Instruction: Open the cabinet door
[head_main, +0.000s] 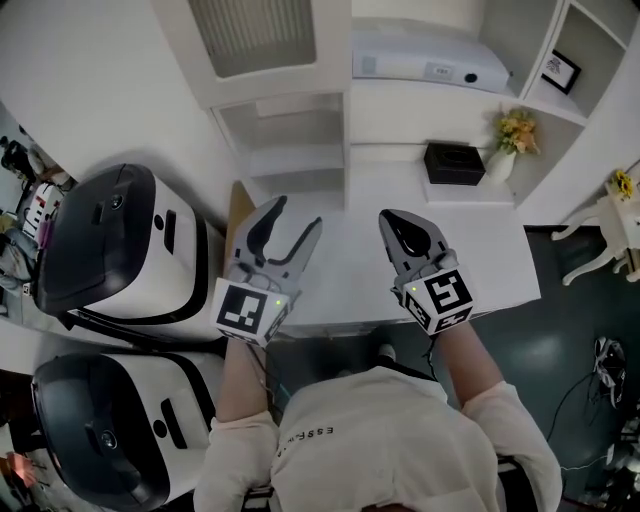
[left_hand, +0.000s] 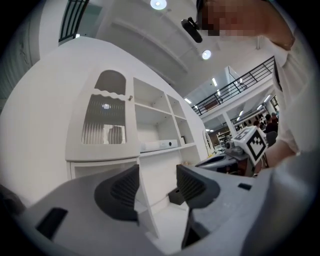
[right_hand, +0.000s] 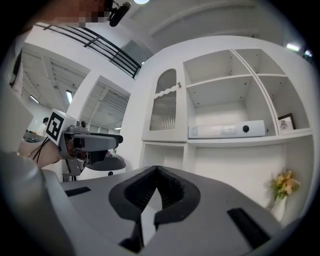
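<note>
Over the near edge of the desk (head_main: 480, 255): both grippers are level, side by side, well short of the cabinet.
- Left gripper (head_main: 296, 217): jaws wide apart, nothing between them.
- Right gripper (head_main: 393, 222): jaws closed tip to tip, empty.

Task not begun, by my reading. Cabinet door (head_main: 252, 35): ribbed-glass panel with an arched top, in the upper left bay of the white hutch, shut. There is a small knob (left_hand: 131, 98) on its right edge.

Risks, as judged:
- The knob is small. The wide left jaws could close beside it, or pinch only its tip and slip off on the pull.
- The right gripper cannot take the knob as it stands; its jaws would have to part first.
- The hinge is probably on the left. A straight pull instead of an arc could lose the grip.
- A right arm sweeping across the back of the desk could topple the vase.

Surface: white, smooth, bare in the near half. At the back right sits a black box (head_main: 453, 162), with a white vase of yellow flowers (head_main: 512, 140) just beside it.

Farther:
- Long white device (head_main: 430, 60) on the shelf to the right of the door.
- Framed picture (head_main: 561, 70) in the right-hand bay.
- Two black-and-white machines (head_main: 110, 245) left of the desk.
- Dark floor (head_main: 590, 330) to the right.
- Overhead, round ceiling lights and a black railing (left_hand: 240, 82).
</note>
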